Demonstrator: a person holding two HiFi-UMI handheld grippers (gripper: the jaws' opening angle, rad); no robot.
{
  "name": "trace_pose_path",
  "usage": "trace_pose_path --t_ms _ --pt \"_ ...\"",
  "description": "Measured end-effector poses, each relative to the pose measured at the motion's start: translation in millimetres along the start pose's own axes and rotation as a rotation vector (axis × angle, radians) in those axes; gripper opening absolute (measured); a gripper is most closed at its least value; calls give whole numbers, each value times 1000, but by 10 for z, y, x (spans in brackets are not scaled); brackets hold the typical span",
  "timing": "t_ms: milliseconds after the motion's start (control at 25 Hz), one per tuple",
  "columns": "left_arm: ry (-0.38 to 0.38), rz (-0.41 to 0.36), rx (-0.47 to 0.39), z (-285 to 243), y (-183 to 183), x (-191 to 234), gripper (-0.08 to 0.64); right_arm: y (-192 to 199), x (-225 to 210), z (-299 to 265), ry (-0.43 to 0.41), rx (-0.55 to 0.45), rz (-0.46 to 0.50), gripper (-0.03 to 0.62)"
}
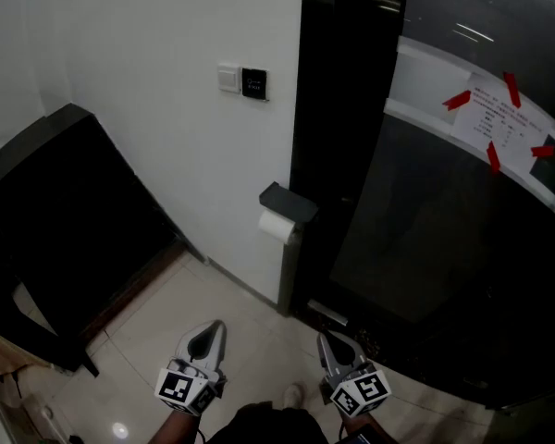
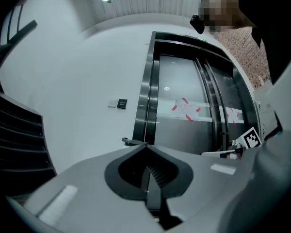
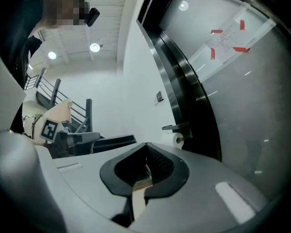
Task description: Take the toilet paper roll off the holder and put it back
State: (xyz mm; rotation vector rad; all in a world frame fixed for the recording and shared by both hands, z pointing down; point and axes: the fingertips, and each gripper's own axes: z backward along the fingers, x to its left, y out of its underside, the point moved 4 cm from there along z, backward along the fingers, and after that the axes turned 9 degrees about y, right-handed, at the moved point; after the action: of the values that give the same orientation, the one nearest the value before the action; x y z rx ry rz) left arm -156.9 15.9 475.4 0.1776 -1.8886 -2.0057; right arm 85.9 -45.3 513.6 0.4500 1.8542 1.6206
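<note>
Far left, the black stair side point(image 1: 74, 211) runs down along the white wall point(image 1: 148, 54). At the bottom, over the pale floor tiles point(image 1: 250, 340), the left gripper point(image 1: 215, 329) points level at that wall. Its jaws are pressed tip to tip with nothing between them, and its own view shows it plainly. Up on the wall sit a white switch point(image 1: 228, 79) and a dark panel point(image 1: 253, 83).

The toilet paper roll point(image 1: 277, 227) is on its holder point(image 1: 289, 203), tucked under the dark cover right at the wall's edge by the black door frame point(image 1: 338, 109). Its long axis lies level, running along the wall. In the right gripper view its round end point(image 3: 178, 140) shows side-on.

The right gripper point(image 1: 326, 340) is also level, jaws closed together and empty. Both tools are well apart from the roll. Far right, a paper notice point(image 1: 495, 128) is stuck to the dark door with red tape.
</note>
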Motion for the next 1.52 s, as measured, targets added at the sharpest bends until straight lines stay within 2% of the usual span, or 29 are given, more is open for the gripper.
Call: trace_pose_path --t_ms 320,520,680,920,1120,1360,1520 --pt "-7 -7 5 1023 -50 135 2 110 913 607 49 -29 6 14" --pt "13 10 -1 1347 -130 111 2 189 1166 868 94 -50 -2 14" --pt "29 2 -2 1494 -85 90 2 162 1321 1000 98 -38 23 14" --pt "0 2 -12 1539 -66 -2 2 143 1188 1080 99 -35 19 14" --pt "-65 43 -37 1519 -105 -7 2 -53 1075 1085 54 -62 47 14" --pt "-59 29 -50 1325 -101 -320 2 -125 699 1246 91 -65 58 14" --pt "-68 -4 -31 1285 -78 -403 2 -118 631 1283 69 -58 69 14"
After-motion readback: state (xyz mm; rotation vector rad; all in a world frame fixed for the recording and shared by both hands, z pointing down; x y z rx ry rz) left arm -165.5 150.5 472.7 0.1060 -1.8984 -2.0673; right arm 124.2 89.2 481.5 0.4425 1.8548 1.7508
